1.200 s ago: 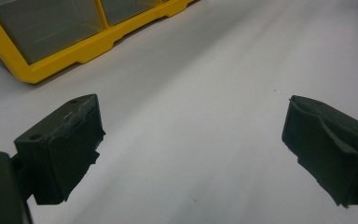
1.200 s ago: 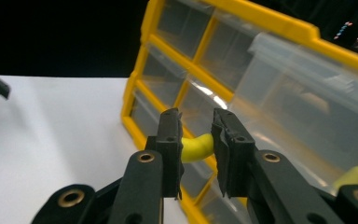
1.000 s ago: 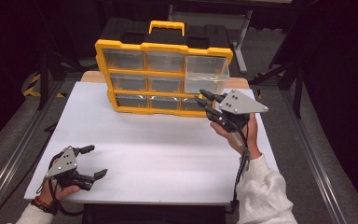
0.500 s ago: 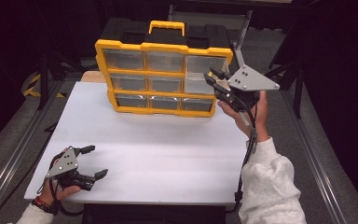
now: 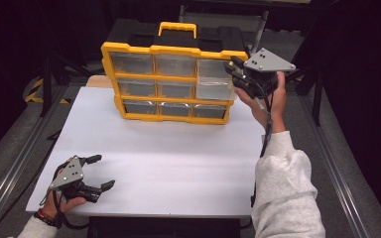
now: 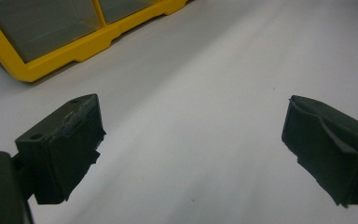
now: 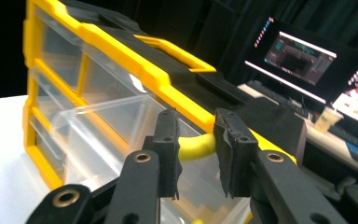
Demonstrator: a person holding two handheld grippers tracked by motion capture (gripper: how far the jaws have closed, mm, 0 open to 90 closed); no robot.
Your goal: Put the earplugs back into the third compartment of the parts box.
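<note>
Right gripper (image 5: 234,67) lifted from bottom row to the organizer's (image 5: 170,79) top-right drawer (image 5: 213,79).
We see it clamped on a yellow piece (image 7: 196,145) over that open drawer, likely drop-off next; left gripper (image 5: 101,172) idle, jaws wide.

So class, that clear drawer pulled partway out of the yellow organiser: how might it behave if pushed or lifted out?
The clear drawer looks thin-walled and empty, so probably light and slightly flexible. Its glossy plastic may be slippery. It juts from the yellow organiser, so a push should probably slide it back in.
</note>
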